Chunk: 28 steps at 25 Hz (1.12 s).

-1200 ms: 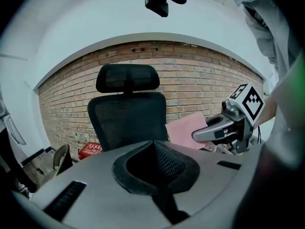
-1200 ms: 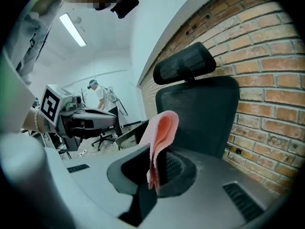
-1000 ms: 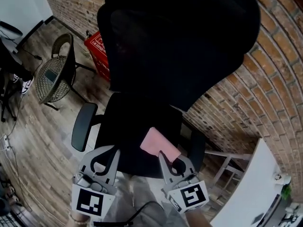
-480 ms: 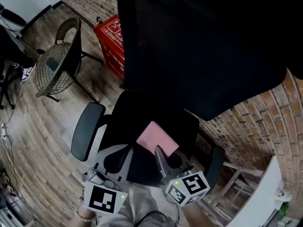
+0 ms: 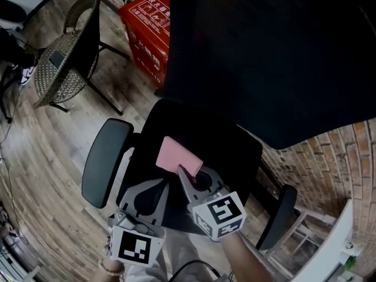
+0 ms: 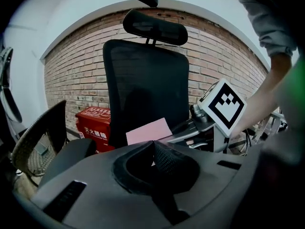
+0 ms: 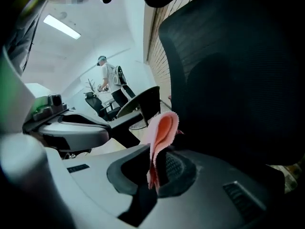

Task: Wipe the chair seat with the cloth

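Pink cloth [image 5: 175, 155] is pinched in the right tool [image 5: 184, 173], jaws clamped on one folded edge. The free part reaches out over the black chair seat [image 5: 230, 157], toward its left half. In the right gripper view the cloth rises out of the jaws in a loop; whether its underside touches the seat cannot be told. Left tool [image 5: 161, 188] is clenched on nothing, jaws meeting tip to tip, just beside the right tool at the seat's near edge. Backrest [image 5: 264, 57] fills the upper right of the head view as one dark mass, cut off by the frame and hiding the rear of the seat. The seat surface is equally dark, with no texture readable. Left armrest [image 5: 104, 162] shows whole; right armrest [image 5: 277, 215] is only partly seen, lower right. Floor [image 5: 53, 151] is wood plank, and a brick wall [image 5: 343, 157] runs behind the chair. Red box [image 5: 148, 21] with white print sits on the floor at the wall's foot, the print too small to read. Wicker chair [image 5: 59, 69] stands well apart, at the left of the head view. A person [image 7: 110, 79] stands far off in the room, small in the right gripper view. The seat's front edge lies under both tools. Bare seat shows to the right of the cloth. Bare floor lies between the left armrest and the wicker chair.
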Tool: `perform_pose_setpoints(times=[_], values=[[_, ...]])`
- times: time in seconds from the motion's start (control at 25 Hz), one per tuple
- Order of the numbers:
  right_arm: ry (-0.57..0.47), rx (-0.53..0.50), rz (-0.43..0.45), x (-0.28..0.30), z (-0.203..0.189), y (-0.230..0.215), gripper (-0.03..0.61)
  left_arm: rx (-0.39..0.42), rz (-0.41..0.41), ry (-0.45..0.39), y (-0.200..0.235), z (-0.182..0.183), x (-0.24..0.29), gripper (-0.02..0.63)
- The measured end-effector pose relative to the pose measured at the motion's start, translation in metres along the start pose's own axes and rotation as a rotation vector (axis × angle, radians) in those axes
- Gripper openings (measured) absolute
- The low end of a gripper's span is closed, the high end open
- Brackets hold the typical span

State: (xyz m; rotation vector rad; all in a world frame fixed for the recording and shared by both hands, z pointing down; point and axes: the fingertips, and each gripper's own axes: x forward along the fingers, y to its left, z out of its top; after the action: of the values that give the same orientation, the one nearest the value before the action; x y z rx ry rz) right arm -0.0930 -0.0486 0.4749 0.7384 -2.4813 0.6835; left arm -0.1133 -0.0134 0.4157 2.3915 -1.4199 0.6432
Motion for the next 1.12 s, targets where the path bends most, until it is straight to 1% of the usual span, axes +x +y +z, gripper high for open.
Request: perform_pose_setpoints(times=[0.2, 0.4, 0.56, 0.8, 0.96, 1.12], values=[[0.062, -0.027, 0.05, 0.057, -0.023, 0.002, 0.051, -0.031, 0.019, 0.026, 0.021, -0.031, 0.007, 0.018], [0.136, -0.048, 0.101, 0.107, -0.052, 0.008, 0.051, -0.043, 0.017, 0.044, 0.034, -0.049, 0.011, 0.018], [0.185, -0.045, 0.114, 0.131, -0.071, 0.006, 0.051, -0.035, 0.019, 0.06, 0.037, -0.059, 0.018, 0.018], [0.226, -0.025, 0.086, 0.146, -0.083, -0.007, 0.051, -0.038, 0.0, 0.069, 0.032, -0.061, 0.03, 0.018], [0.219, 0.008, 0.042, 0.146, -0.085, -0.027, 0.051, -0.034, -0.015, 0.065, 0.029, -0.059, 0.041, 0.018], [0.207, 0.041, -0.025, 0.139, -0.09, -0.06, 0.051, -0.021, -0.038, 0.064, 0.023, -0.056, 0.056, 0.018]])
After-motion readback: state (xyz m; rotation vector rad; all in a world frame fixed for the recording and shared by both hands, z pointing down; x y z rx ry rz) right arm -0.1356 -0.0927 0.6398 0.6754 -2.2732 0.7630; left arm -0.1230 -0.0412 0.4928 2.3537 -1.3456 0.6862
